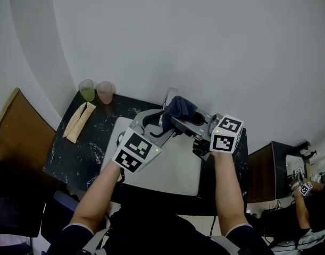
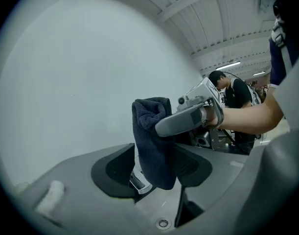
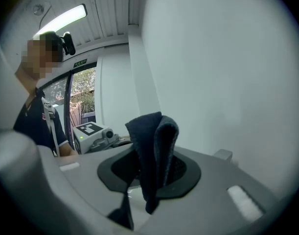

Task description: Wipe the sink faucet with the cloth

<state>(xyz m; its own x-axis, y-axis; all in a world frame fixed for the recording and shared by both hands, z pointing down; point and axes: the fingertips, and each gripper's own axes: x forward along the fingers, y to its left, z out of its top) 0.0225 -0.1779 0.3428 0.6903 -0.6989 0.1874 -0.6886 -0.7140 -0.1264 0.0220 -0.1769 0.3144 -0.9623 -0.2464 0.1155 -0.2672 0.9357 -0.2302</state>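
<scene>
The cloth (image 3: pixel 154 151) hung pinched between the fingers of the right gripper (image 3: pixel 149 174). The left gripper (image 2: pixel 151 174) stood wide, empty, facing it. Two cups (image 1: pixel 86 91) stood well apart on the worktop (image 1: pixel 80 147).

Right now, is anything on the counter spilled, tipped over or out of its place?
Nothing stands out. The green cup and pink cup stand upright at the back of the counter, the beige folded cloth lies flat near them, and the dark cloth hangs from the right gripper over the sink.

Counter (image 1: pixel 72 158): I saw dark stone around a white sink (image 1: pixel 173 169).
Back corner: green cup (image 1: pixel 86 90) stood beside pink cup (image 1: pixel 104 92).
Left: folded tan towel (image 1: pixel 78 121).
</scene>
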